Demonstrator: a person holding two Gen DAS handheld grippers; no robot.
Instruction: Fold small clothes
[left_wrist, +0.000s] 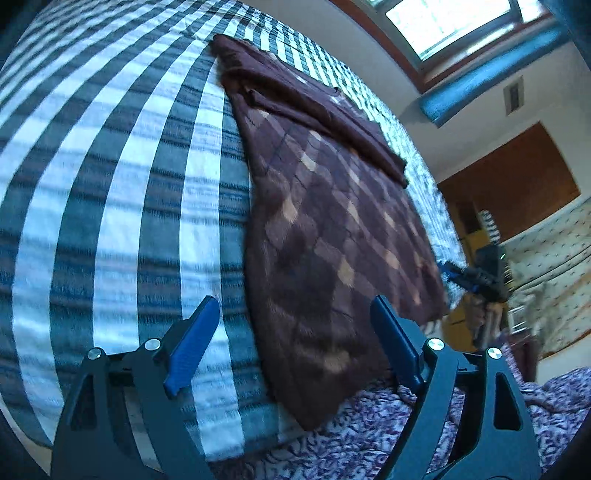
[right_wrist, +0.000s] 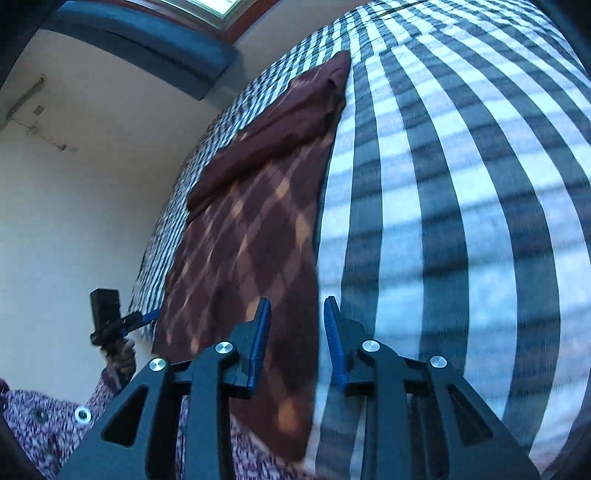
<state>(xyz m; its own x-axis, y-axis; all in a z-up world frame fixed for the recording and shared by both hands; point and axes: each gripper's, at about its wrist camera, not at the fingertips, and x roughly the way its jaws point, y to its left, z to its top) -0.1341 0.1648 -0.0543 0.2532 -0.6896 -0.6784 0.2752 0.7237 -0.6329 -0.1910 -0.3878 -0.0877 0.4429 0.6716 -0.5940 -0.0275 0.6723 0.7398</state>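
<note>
A brown argyle-patterned garment (left_wrist: 325, 221) (right_wrist: 251, 240) lies flat on a blue-and-white striped bedspread (left_wrist: 110, 184) (right_wrist: 461, 184). One plain brown sleeve (left_wrist: 314, 107) (right_wrist: 277, 136) is folded across its far end. My left gripper (left_wrist: 294, 301) hovers open and wide over the garment's near left edge, with nothing between its fingers. My right gripper (right_wrist: 297, 302) stands partly open above the garment's near right edge, its pads pressing on nothing. Each gripper also shows small in the other's view: the right gripper (left_wrist: 452, 271) and the left gripper (right_wrist: 147, 316) sit off the garment's near corners.
The person's purple patterned clothing (left_wrist: 369, 435) (right_wrist: 37, 413) fills the near edge, and a hand (right_wrist: 122, 358) holds the left gripper's handle. Beyond the bed are a pale wall, a window (left_wrist: 443, 22) and a wooden door (left_wrist: 517, 177).
</note>
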